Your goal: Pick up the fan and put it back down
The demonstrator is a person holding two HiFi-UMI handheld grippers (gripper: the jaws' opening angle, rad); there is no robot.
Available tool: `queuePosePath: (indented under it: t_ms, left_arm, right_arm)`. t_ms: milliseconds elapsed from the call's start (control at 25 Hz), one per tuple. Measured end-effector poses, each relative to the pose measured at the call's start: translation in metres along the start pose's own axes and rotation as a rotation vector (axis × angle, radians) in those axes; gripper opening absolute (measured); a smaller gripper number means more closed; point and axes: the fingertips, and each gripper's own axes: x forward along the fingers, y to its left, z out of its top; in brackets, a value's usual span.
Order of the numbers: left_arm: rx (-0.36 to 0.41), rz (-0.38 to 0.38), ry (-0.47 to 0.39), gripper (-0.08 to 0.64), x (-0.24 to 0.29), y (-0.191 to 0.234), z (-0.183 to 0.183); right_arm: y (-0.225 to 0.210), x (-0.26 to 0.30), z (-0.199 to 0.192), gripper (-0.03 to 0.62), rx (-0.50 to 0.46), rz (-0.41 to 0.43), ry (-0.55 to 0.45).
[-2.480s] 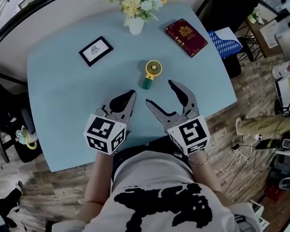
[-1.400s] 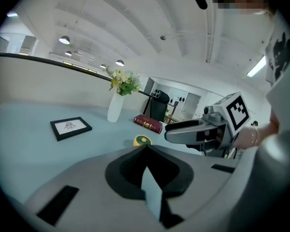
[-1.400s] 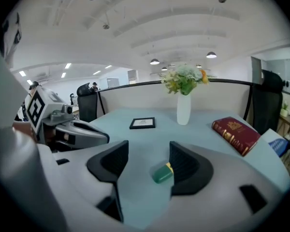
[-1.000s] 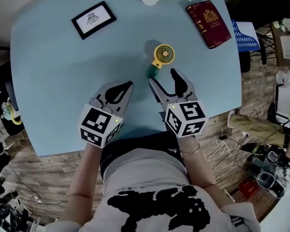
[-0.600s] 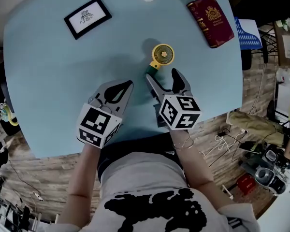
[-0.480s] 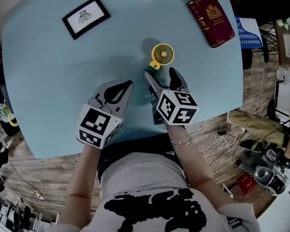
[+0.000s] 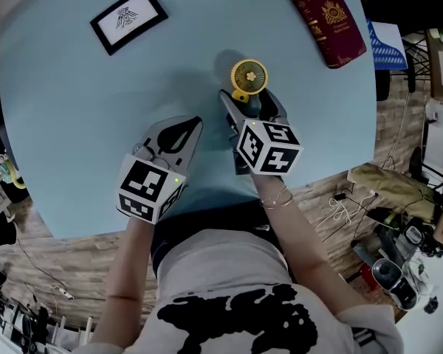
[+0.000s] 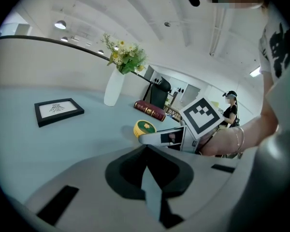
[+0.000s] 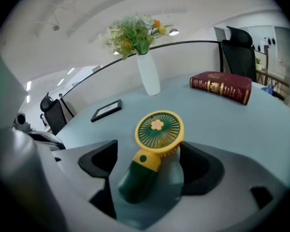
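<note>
A small handheld fan [image 7: 249,80] lies flat on a pale blue table [image 7: 74,124], its yellow head [image 9: 159,128] pointing away from the person and its dark green handle [image 9: 135,180] toward them. The pick-up has not yet happened. The fan rests on the tabletop, so lifting it and setting it back down both appear to remain.

The right gripper [image 7: 248,106] is at the fan, its jaws wide apart with the handle lying between them. Neither pad looks pressed against the handle. The right-hand pad sits just beside the rim of the head, and whether it touches cannot be told. Closing on the handle looks like the step in hand.

The left gripper [image 7: 186,129] sits low, near the fan on its left, with its jaws drawn together and nothing between them. It takes no part.

Beyond the fan stands a white vase of flowers [image 9: 147,76]. Beyond the fan and to its right lies a maroon book [image 7: 328,21] with a gold emblem. Well off to the fan's left and beyond it lies a black-framed picture [image 7: 128,18].
</note>
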Motion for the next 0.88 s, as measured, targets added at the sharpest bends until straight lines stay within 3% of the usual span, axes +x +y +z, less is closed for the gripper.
queuePosePath:
  t_ms: [240,440,760,880]
  left_arm:
    - [-0.018,0.012,0.001,0.011,0.001,0.006,-0.003]
    - [-0.024,0.018,-0.002,0.011,0.002,0.010,-0.004]
    - [-0.027,0.016,-0.025,0.011,0.005,0.011,0.002]
    - [-0.030,0.014,-0.030,0.011,0.006,0.009,0.002]
  right_arm:
    - [-0.004,0.008,-0.001,0.385,-0.173,0.015,0.048]
    - [-0.010,0.010,-0.008,0.331,-0.318,-0.011,0.072]
    - [-0.009,0.013,-0.010,0.318,-0.368,0.002,0.077]
    - [-0.006,0.013,-0.011,0.281,-0.362,0.026,0.068]
